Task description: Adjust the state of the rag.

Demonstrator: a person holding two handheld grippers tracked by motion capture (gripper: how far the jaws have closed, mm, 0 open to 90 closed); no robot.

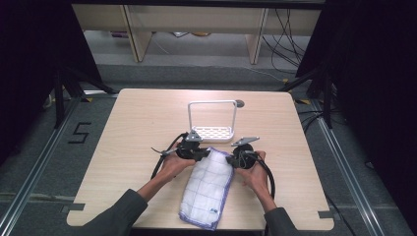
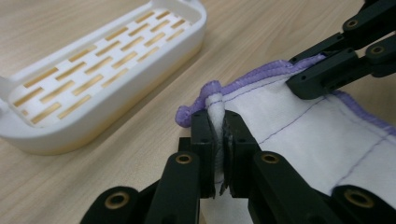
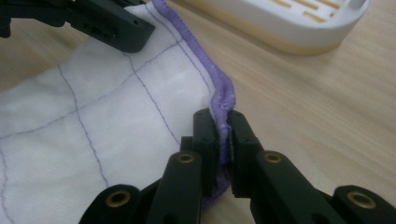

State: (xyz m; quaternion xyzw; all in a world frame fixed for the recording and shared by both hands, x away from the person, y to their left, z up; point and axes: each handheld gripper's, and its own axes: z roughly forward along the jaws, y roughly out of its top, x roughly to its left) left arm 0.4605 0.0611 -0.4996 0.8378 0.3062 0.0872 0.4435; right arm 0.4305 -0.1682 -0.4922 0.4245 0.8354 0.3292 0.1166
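A white slotted rack [image 1: 212, 132] with a tall wire handle [image 1: 212, 103] sits on the wooden table [image 1: 137, 123] just beyond the tongs. Past the table's far edge, wooden furniture legs [image 1: 140, 34] and loose black cables [image 1: 287, 34] are on the grey floor.

Soft woven white cloth [image 1: 206, 184] with stitched purple hem, glossy white plastic rack [image 2: 93, 79], matt wood-grain table [image 1: 142, 123]

Light: even, soft, from overhead; tabletop [image 1: 142, 118] bright, surroundings dark | Shadows: faint, short | Glare: mild sheen on the white rack [image 2: 93, 74] | Focus: high view slightly soft; gripper views sharp at the cloth [image 3: 93, 140] edge, blurred up close and far back
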